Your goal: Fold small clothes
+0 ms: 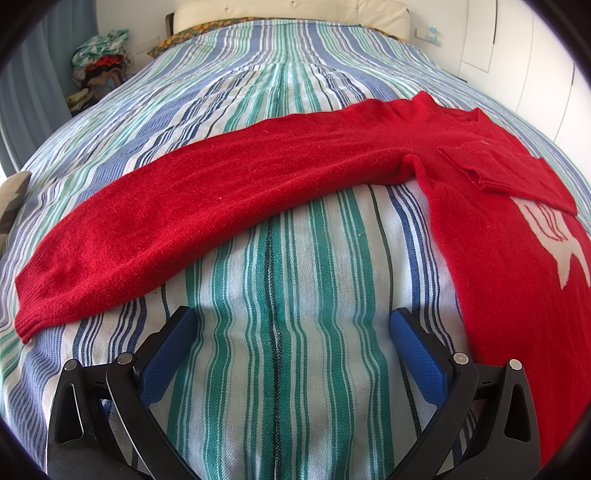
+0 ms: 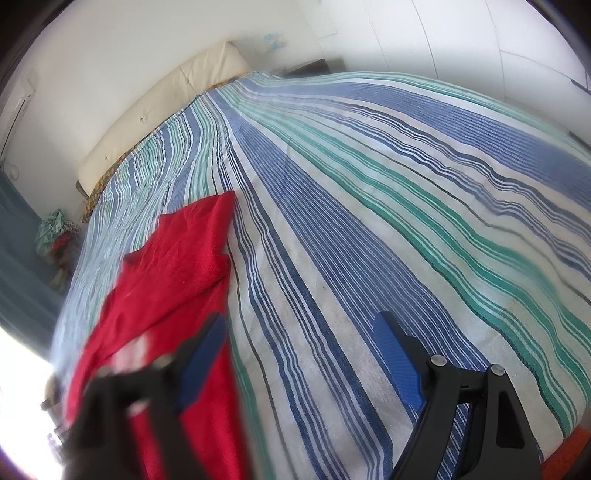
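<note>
A red knitted sweater (image 1: 487, 229) with a white figure on its front lies flat on the striped bed cover (image 1: 288, 280). Its left sleeve (image 1: 177, 214) stretches out to the left, its cuff near the bed's left side. The other sleeve (image 1: 491, 170) is folded over the chest. My left gripper (image 1: 291, 325) is open and empty, hovering just short of the outstretched sleeve. In the right wrist view, the sweater (image 2: 166, 280) lies at the left, blurred. My right gripper (image 2: 299, 332) is open and empty, its left finger over the sweater's edge.
A cream headboard (image 1: 291, 11) stands at the far end of the bed, with a patterned pillow (image 1: 192, 33) before it. A pile of clothes (image 1: 99, 62) sits beside the bed at far left. White cupboards (image 1: 524, 55) line the right side.
</note>
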